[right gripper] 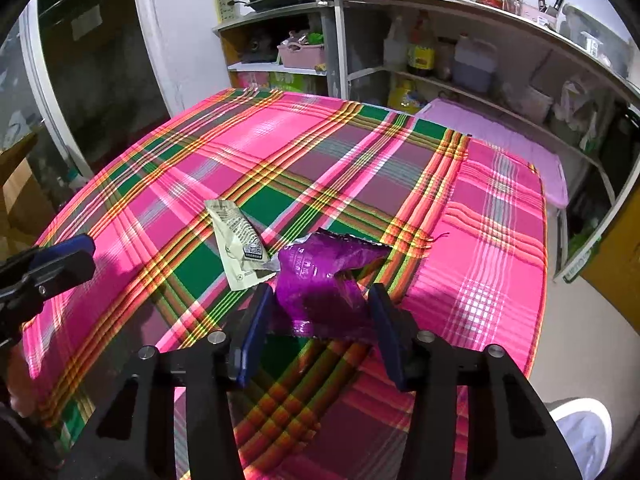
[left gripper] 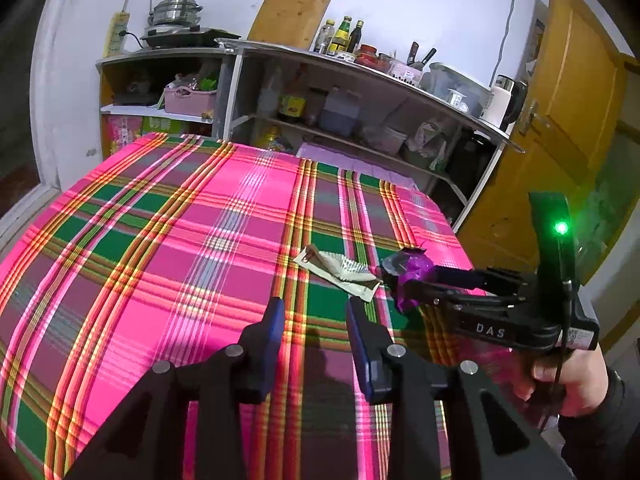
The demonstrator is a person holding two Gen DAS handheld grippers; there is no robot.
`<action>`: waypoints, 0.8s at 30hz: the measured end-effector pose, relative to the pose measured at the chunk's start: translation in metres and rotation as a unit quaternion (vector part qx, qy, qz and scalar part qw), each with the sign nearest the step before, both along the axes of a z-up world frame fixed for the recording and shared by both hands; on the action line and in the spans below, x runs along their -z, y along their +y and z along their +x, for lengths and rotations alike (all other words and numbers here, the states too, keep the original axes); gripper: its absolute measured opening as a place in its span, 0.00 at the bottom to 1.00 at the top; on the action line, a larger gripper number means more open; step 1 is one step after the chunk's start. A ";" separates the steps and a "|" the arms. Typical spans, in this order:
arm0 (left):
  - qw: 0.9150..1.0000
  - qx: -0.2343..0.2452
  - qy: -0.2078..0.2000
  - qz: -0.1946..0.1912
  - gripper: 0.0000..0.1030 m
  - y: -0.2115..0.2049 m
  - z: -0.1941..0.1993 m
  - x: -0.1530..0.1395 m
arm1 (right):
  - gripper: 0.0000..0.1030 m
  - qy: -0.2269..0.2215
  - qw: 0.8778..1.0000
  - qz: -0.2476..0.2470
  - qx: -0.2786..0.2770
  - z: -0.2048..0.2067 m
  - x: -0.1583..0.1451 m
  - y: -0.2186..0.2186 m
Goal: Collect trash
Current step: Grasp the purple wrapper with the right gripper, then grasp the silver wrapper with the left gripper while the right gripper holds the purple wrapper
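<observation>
A crumpled purple foil wrapper (right gripper: 320, 284) lies on the plaid tablecloth (right gripper: 280, 168) between the open fingers of my right gripper (right gripper: 320, 304); the pads stand on either side of it and do not press it. A pale cream wrapper (right gripper: 236, 240) lies flat just left of it. In the left wrist view the purple wrapper (left gripper: 410, 274) sits at the right gripper's tips (left gripper: 394, 280) and the cream wrapper (left gripper: 340, 272) lies ahead of my left gripper (left gripper: 314, 308), which is open, empty and held above the cloth.
Open kitchen shelves (left gripper: 360, 92) with bottles, containers and a steamer pot (left gripper: 176, 12) stand behind the table. A wooden door (left gripper: 560, 120) is at the right. The table's right edge (right gripper: 540, 280) drops to the floor. A lilac cloth (right gripper: 500, 136) covers the far corner.
</observation>
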State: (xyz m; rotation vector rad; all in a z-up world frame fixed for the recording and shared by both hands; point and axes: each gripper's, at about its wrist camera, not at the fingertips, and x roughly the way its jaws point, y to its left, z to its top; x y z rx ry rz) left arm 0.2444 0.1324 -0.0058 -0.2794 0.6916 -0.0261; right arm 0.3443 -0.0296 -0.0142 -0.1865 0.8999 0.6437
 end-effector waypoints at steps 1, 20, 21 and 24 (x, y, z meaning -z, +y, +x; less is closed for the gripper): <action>1.000 0.002 0.000 0.001 0.32 0.000 0.001 -0.001 | 0.34 0.000 1.000 0.003 0.000 -0.001 -0.001 -0.001; 0.999 -0.002 0.037 0.003 0.37 -0.022 0.073 0.010 | 0.33 -0.008 0.999 0.046 0.019 -0.029 -0.025 -0.048; 0.999 -0.006 0.039 0.005 0.37 -0.023 0.077 0.011 | 0.33 -0.007 0.999 0.048 0.021 -0.030 -0.026 -0.051; 0.999 -0.014 0.047 0.017 0.37 -0.028 0.094 0.016 | 0.33 -0.007 0.998 0.051 0.025 -0.032 -0.026 -0.060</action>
